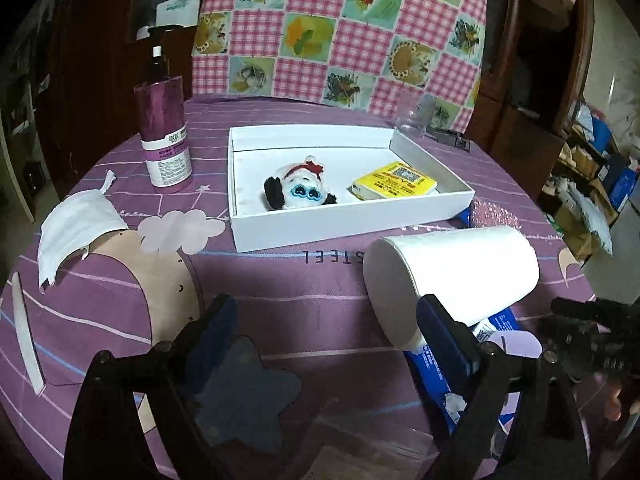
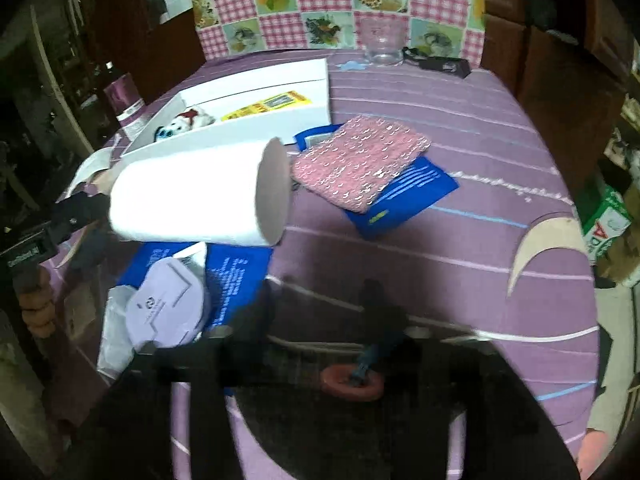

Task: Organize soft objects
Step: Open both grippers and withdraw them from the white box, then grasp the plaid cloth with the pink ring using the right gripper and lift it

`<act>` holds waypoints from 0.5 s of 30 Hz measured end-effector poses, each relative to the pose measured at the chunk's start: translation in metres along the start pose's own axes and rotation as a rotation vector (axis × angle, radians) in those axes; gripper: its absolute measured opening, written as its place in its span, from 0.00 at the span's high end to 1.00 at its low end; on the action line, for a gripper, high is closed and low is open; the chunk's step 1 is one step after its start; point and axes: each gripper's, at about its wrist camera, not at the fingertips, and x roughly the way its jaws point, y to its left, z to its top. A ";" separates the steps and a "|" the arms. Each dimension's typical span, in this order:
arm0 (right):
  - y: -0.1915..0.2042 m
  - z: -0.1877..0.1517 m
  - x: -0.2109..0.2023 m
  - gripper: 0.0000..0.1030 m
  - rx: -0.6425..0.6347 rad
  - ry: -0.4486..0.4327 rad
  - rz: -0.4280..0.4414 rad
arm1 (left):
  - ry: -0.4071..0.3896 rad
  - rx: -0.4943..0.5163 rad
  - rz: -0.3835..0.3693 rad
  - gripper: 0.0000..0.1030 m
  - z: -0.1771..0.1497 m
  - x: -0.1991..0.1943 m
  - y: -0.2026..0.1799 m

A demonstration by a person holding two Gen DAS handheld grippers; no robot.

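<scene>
A white box (image 1: 340, 222) on the purple table holds a plush panda (image 1: 299, 188) and a yellow tissue pack (image 1: 394, 181); the box also shows in the right wrist view (image 2: 256, 128). A white paper roll (image 1: 452, 276) lies just in front of the box, by my left gripper's right finger (image 1: 444, 332); in the right wrist view the roll (image 2: 192, 196) looks lifted above the table. My left gripper (image 1: 324, 320) is open, the roll outside its jaws. My right gripper (image 2: 316, 300) is blurred and dark, open, with nothing between its fingers. A pink bubble-wrap pouch (image 2: 360, 162) lies on a blue sheet.
A purple pump bottle (image 1: 164, 128) stands left of the box. A white face mask (image 1: 76, 228) lies at the left. A clear glass (image 2: 382, 46) and a black object (image 2: 440, 64) sit at the far edge. A lilac round case (image 2: 168, 308) lies on blue packaging.
</scene>
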 end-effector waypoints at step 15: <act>0.010 -0.006 0.000 0.33 0.026 -0.016 -0.083 | 0.009 0.037 0.046 0.01 -0.004 0.001 -0.011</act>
